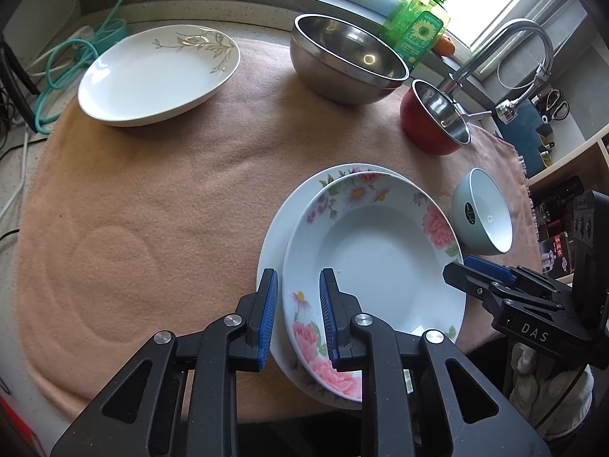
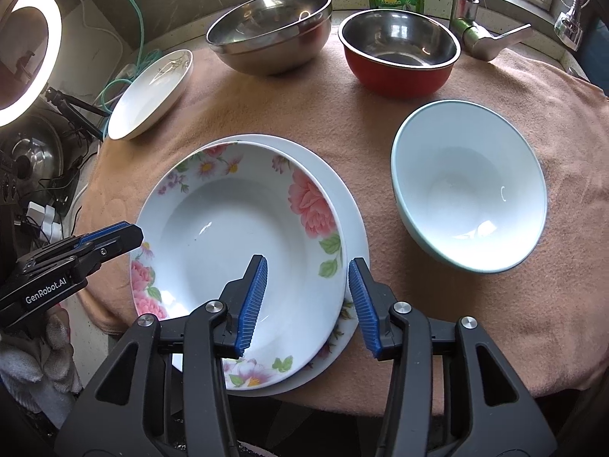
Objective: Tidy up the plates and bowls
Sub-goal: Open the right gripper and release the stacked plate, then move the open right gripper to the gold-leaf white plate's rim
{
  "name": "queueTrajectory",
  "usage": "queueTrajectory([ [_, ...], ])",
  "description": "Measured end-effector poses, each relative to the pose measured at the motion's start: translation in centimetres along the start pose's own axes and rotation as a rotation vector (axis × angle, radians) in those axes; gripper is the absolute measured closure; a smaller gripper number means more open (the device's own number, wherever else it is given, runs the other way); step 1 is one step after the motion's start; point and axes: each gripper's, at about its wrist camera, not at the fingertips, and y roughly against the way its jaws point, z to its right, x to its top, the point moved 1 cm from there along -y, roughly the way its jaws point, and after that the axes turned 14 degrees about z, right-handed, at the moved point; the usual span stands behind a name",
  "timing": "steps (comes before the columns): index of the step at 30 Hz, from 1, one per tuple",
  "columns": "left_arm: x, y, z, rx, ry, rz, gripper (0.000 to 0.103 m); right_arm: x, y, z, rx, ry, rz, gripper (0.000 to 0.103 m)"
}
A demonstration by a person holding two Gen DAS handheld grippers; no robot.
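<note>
The flowered deep plate is seen resting inside a wider flowered plate, off-centre toward its left, both on the peach cloth that covers the worktop.

The left tongs are only narrowly parted and straddle the left rim of the deep plate; a sliver of gap shows at each pad, so the rim is judged released rather than clamped. The right tongs are spread wider, one finger over the deep plate's well and the other outside the rim of the wider plate; neither pad is seen to press, so nothing is held.

Just right of the right tongs a pale blue bowl stands tilted. Ahead of both tongs lie a red bowl and a large steel bowl, and far left a white leaf-patterned plate.

Trouble could come from the offset nesting: if either pair is withdrawn carelessly, a pad may catch the rim and the deep plate may be dragged or tipped off its seat. The stack also sits near the worktop's front edge, so a nudge toward the tongs could send it over. The tilted bowl could be rocked by a sideways sweep.
</note>
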Motion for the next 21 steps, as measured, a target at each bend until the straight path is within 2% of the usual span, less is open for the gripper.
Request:
queueTrajectory([
  [2, 0.2, 0.2, -0.2, -0.001, 0.002, 0.004, 0.083, 0.3, 0.4, 0.1, -0.003, -0.008, 0.021, 0.041],
  [6, 0.5, 0.6, -0.8, 0.000, 0.015, 0.017, 0.079, 0.8, 1.1, 0.0, 0.007, -0.025, 0.052, 0.039],
  [7, 0.6, 0.8, -1.0, 0.001, 0.018, 0.018, 0.075, 0.9, 1.2, 0.0, 0.012, -0.029, 0.061, 0.036],
  [9, 0.8, 1.1, -1.3, 0.005, 0.018, 0.029, 0.055, 1.2, 1.6, -0.3, 0.022, -0.032, 0.081, 0.029],
  [10, 1.0, 1.3, -1.4, 0.007, 0.011, 0.041, 0.052, 1.4, 1.8, -0.5, 0.024, -0.030, 0.093, 0.028],
  [14, 1.9, 2.1, -2.5, 0.023, 0.012, 0.071, 0.046, 2.3, 2.5, -1.5, 0.069, -0.039, 0.134, 0.016],
  [21, 3.5, 3.4, -5.9, 0.067, 0.037, 0.120, 0.045, 3.7, 2.7, -3.9, 0.099, -0.044, 0.167, 0.016],
])
